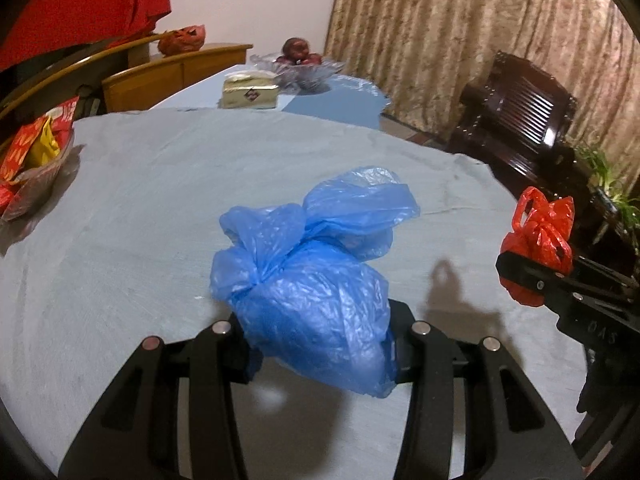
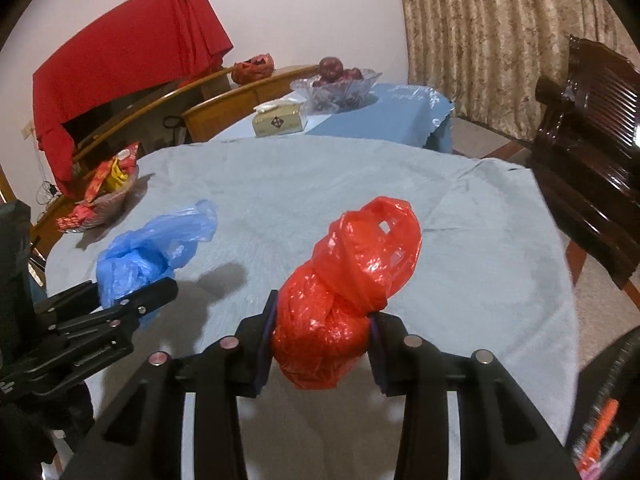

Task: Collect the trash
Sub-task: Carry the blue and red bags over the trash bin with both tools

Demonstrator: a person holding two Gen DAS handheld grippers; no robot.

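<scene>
A knotted blue plastic bag (image 1: 308, 264) full of trash hangs above the grey tablecloth (image 1: 160, 184), and my left gripper (image 1: 320, 348) is shut on its lower part. The pads press into it from both sides. In the right wrist view a knotted red plastic bag (image 2: 352, 292) is lifted off the cloth, squeezed between the pads of my right gripper (image 2: 322, 344). Each bag casts a shadow on the cloth below it. The red bag (image 1: 538, 248) shows at the right edge of the left wrist view; the blue bag (image 2: 148, 252) shows at the left of the right wrist view.
A glass bowl of red and yellow packets (image 1: 32, 168) stands at the table's left. Beyond lie a tissue box (image 1: 250, 94) and a fruit bowl (image 1: 300, 64) on a blue cloth. A dark wooden chair (image 2: 592, 152) stands right; curtains (image 1: 460, 20) hang behind.
</scene>
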